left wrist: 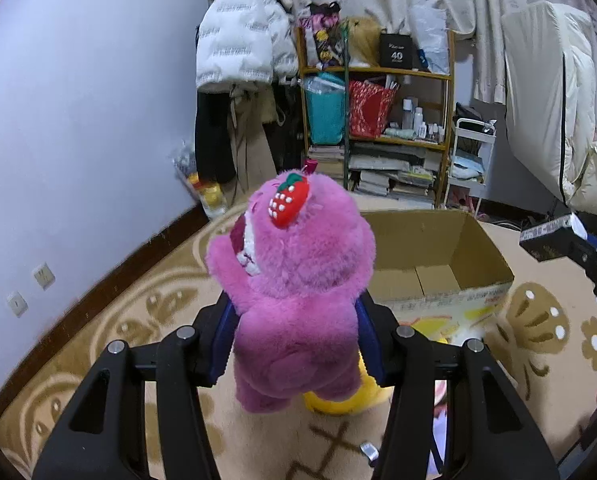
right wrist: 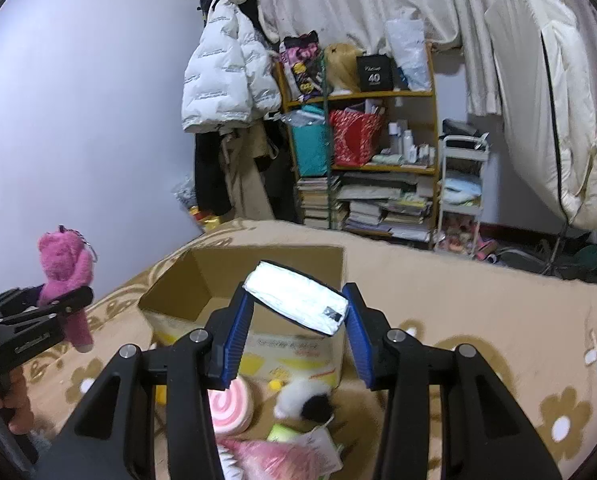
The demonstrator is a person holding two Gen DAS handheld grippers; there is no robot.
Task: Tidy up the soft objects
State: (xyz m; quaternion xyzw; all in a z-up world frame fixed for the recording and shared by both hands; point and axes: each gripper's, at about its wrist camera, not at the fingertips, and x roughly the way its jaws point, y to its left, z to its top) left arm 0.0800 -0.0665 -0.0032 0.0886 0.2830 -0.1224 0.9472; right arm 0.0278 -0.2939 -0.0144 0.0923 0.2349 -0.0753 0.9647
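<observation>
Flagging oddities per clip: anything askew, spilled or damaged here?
Only one: the white padded pack sits tilted between the right claw pads, left end higher. The brown cardboard box stands upright and open; nothing looks spilled or damaged.

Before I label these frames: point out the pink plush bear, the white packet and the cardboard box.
pink plush bear (left wrist: 298, 280): left wrist view, its back.
white packet (right wrist: 296, 298): right wrist view, top face.
cardboard box (left wrist: 478, 256): left wrist view, inner right wall.

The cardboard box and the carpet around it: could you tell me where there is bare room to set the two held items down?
The cardboard box shows a bare floor. The carpet to its right is bare too. In front of it is crowded: pink swirl cushion, black-and-white plush, yellow plush.
</observation>
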